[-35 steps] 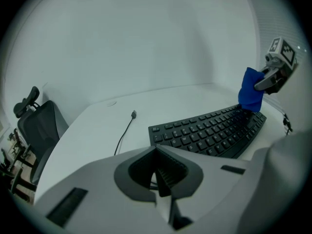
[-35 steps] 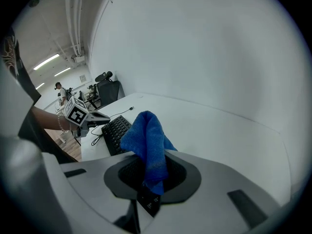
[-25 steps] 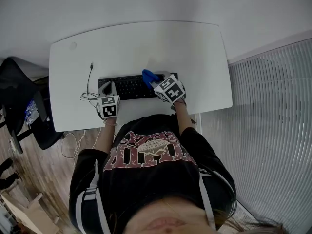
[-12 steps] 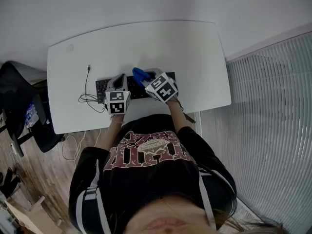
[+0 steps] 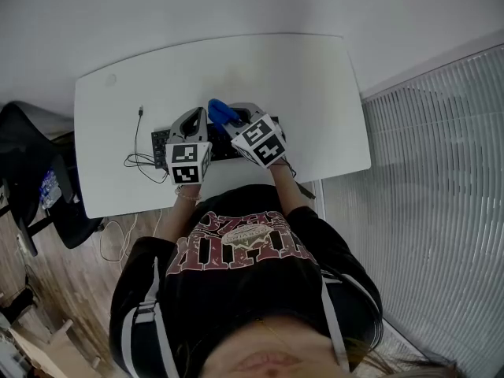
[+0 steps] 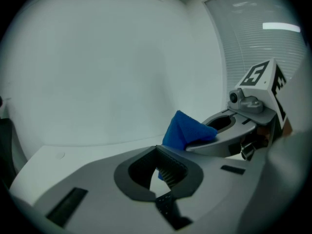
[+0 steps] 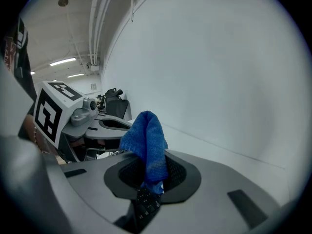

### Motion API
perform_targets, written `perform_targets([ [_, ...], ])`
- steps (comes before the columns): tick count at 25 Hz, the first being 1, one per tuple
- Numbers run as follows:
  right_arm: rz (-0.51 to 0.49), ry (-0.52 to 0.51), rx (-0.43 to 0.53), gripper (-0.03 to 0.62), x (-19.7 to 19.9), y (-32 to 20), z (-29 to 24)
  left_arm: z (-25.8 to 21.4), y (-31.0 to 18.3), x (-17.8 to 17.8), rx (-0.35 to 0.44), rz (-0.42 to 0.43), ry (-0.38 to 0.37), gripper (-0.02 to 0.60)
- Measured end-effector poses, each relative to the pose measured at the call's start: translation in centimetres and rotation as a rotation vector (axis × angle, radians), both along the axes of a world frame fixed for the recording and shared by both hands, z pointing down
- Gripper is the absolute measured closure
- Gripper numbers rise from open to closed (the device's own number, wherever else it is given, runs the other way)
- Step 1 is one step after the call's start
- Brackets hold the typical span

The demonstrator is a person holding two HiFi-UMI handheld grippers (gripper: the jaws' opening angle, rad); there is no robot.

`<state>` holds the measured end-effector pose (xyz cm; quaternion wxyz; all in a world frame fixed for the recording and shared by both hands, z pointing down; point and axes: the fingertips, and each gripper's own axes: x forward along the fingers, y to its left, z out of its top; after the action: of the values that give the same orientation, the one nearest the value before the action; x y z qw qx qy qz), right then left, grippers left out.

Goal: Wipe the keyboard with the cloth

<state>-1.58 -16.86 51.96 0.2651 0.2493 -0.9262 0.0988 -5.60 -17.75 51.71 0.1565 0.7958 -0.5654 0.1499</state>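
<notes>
A black keyboard [image 5: 219, 150] lies near the front of the white desk [image 5: 299, 85], mostly covered by both grippers. My right gripper [image 5: 235, 115] is shut on a blue cloth [image 5: 218, 112], which bunches up above its jaws [image 7: 146, 140] over the keys [image 7: 145, 204]. My left gripper [image 5: 191, 118] hovers over the keyboard's left half, close beside the right one. Its jaws stand together with nothing held [image 6: 158, 152]. The left gripper view shows the cloth [image 6: 187, 130] and the right gripper [image 6: 239, 123] just ahead to the right.
A thin black cable [image 5: 138, 144] loops on the desk left of the keyboard. A black chair [image 5: 27, 172] stands left of the desk. White slatted blinds [image 5: 425, 179] fill the right side. The person's torso is against the desk's front edge.
The right gripper has carried the cloth leftward along the keyboard. The left gripper has moved right and up over the keyboard, closing in on the right one.
</notes>
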Motion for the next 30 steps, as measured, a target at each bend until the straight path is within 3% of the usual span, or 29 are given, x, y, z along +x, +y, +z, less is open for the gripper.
perform_targets([
  [18, 0.109, -0.136, 0.229, 0.53, 0.7, -1.9, -11.1, -11.1, -1.2, 1.3, 0.202, -0.006, 0.048, 0.549],
  [30, 0.135, -0.17, 0.259, 0.53, 0.7, -1.9, -12.0, -11.8, -1.2, 1.5, 0.225, 0.0, 0.05, 0.549],
])
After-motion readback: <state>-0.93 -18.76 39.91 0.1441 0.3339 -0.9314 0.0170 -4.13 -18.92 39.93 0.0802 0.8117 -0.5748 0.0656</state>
